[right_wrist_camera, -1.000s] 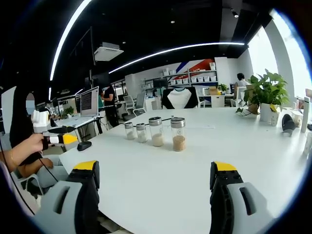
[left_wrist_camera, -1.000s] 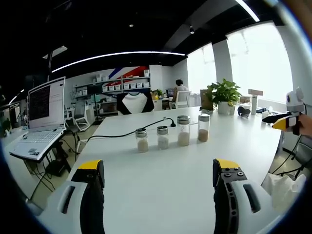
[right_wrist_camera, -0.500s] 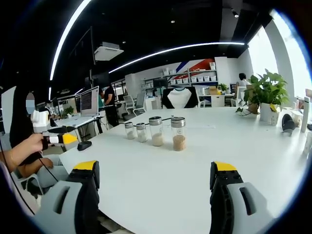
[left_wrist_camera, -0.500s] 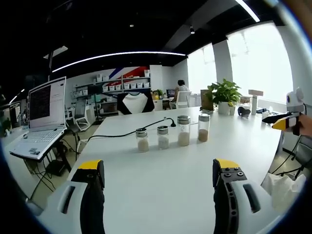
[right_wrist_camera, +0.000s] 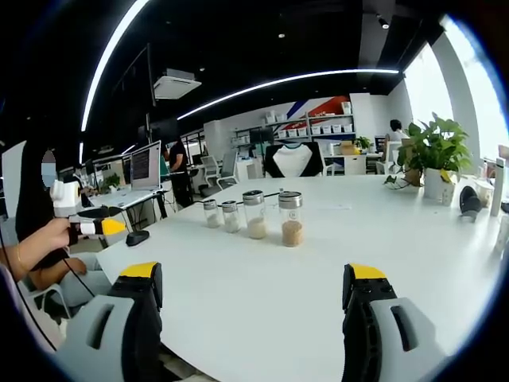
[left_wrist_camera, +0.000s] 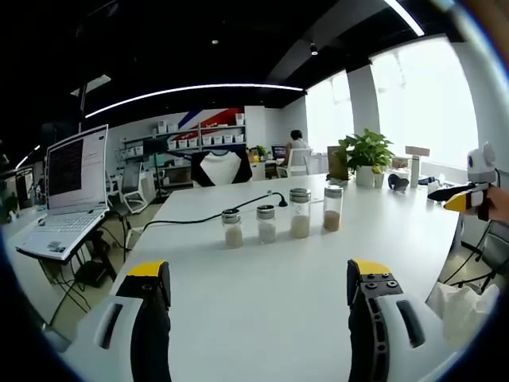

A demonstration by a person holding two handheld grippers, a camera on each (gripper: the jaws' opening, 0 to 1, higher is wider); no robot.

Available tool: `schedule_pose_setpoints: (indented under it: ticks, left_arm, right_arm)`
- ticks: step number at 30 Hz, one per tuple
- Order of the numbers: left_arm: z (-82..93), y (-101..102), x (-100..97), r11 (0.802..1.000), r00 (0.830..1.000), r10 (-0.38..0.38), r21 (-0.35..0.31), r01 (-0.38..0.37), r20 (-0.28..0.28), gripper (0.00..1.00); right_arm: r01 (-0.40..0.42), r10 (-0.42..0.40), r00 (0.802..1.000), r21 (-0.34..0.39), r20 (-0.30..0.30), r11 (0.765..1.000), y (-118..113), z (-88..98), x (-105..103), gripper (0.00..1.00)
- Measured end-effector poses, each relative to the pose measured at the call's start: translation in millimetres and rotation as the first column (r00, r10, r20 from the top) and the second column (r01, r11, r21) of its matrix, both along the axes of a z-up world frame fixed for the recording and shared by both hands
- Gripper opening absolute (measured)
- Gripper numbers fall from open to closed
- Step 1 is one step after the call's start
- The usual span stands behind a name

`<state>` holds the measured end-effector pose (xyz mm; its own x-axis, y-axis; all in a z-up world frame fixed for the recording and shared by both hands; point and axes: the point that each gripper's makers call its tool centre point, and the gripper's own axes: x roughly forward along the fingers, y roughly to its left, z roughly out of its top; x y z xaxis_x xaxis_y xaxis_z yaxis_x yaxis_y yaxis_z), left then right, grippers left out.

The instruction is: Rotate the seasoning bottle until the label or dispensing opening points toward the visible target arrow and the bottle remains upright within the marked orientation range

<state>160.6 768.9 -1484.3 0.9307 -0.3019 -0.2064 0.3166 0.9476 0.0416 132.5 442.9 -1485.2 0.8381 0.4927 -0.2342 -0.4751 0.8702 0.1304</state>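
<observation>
The left gripper [left_wrist_camera: 258,286] hangs with its jaws spread wide and empty above the near edge of the white tabletop [left_wrist_camera: 270,318], just as half a second ago; nothing has shifted. The right gripper [right_wrist_camera: 253,290] is likewise spread and empty, level over the tabletop's near edge. Four seasoning bottles [left_wrist_camera: 299,213] stand upright in a row near the tabletop's middle, well apart from both grippers. A laptop [left_wrist_camera: 70,187] sits beyond the left edge.
</observation>
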Motion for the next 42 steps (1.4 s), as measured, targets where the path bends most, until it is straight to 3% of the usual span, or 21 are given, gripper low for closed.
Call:
schedule_pose_setpoints:
  ticks: [21,42]
  left_arm:
    - [0.9,-1.4,11.4,1.000,1.000,-0.007,-0.001,0.007,0.006,0.98]
    - [0.7,-12.9,94.4,0.998,0.998,-0.046,0.041,0.045,0.039,0.95]
  right_arm:
    - [0.001,-0.001,1.000,-0.004,0.002,1.000,-0.8,3.1,3.0,0.95]
    - [0.019,-0.019,1.000,-0.015,-0.017,1.000,-3.8,0.0,25.6,0.95]
